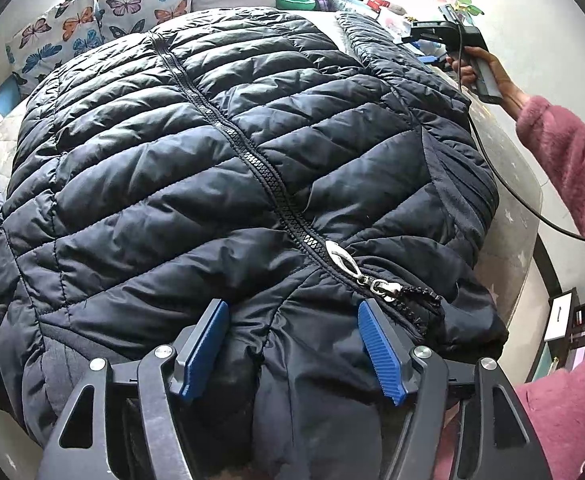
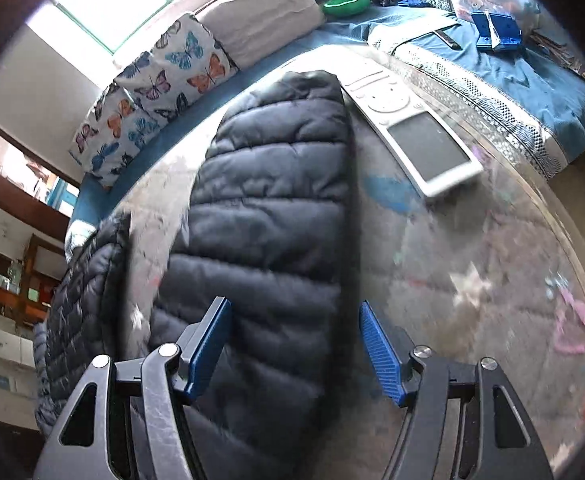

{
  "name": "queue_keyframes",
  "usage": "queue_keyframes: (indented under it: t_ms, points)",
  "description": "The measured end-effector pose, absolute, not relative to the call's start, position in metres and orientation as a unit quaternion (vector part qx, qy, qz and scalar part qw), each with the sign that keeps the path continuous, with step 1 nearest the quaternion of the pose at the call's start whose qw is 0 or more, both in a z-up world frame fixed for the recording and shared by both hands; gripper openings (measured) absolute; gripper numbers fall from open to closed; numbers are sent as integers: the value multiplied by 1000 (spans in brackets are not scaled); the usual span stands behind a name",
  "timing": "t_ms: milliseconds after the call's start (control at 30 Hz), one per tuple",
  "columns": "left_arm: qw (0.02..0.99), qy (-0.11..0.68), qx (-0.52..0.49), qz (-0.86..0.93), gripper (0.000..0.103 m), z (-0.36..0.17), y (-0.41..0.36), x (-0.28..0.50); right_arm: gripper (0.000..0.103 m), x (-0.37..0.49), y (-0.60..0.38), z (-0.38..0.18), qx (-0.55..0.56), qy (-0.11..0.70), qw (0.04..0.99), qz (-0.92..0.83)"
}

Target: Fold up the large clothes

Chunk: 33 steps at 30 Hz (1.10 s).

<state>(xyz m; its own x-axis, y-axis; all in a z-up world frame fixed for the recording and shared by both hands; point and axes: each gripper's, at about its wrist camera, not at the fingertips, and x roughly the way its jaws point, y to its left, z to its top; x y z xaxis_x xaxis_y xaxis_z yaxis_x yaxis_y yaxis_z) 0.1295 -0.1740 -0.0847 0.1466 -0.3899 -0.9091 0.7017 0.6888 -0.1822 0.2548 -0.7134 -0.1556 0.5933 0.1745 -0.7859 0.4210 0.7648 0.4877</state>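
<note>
A dark navy quilted puffer jacket [image 1: 212,160] lies front up on a table, zipped, with its silver zipper pull [image 1: 346,258] near the collar end. My left gripper [image 1: 292,340] is open, its blue pads on either side of the jacket's collar fabric. The right gripper [image 1: 444,32] shows in the left wrist view at the far right, held in a hand. In the right wrist view my right gripper [image 2: 292,344] is open over a sleeve of the jacket [image 2: 268,220], holding nothing.
A white remote-like device [image 2: 408,128] lies on the patterned table [image 2: 472,280] beside the sleeve. Behind are butterfly cushions [image 2: 152,92], a green bowl [image 2: 346,3] and a blue bedspread [image 2: 512,64] with clutter. A black cable [image 1: 504,184] trails from the right gripper.
</note>
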Motion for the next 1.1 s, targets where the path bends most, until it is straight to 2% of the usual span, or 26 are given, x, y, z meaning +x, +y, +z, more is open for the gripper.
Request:
queue_keyframes:
  t_ms: [33, 67, 133, 233, 467, 633, 733, 833, 1000, 1100]
  points:
    - [743, 541, 144, -367, 72, -85, -174, 130, 45, 258, -714, -157, 343, 443, 825, -70]
    - [743, 542, 142, -367, 72, -85, -174, 130, 39, 260, -714, -158, 352, 443, 822, -66]
    - [742, 543, 138, -367, 73, -85, -174, 131, 18, 261, -712, -155, 352, 436, 826, -57]
    - [743, 546, 130, -366, 73, -84, -172, 132, 13, 257, -704, -138, 336, 425, 839, -53]
    - [750, 543, 105, -362, 73, -72, -165, 134, 10, 236, -645, -46, 248, 370, 895, 3]
    - [777, 518, 80, -349, 73, -47, -142, 133, 10, 204, -560, 17, 148, 335, 928, 60]
    - [794, 498, 56, -344, 73, -27, -121, 131, 10, 178, -501, 36, 84, 319, 939, 95]
    - [812, 476, 38, -335, 73, -11, -98, 127, 10, 151, -442, 44, 31, 307, 941, 140]
    - [825, 453, 16, -337, 73, 5, -65, 120, 10, 106, -349, 20, -43, 329, 913, 240]
    - [833, 444, 15, -329, 86, 7, -51, 113, 10, 93, -306, -22, -81, 379, 880, 273]
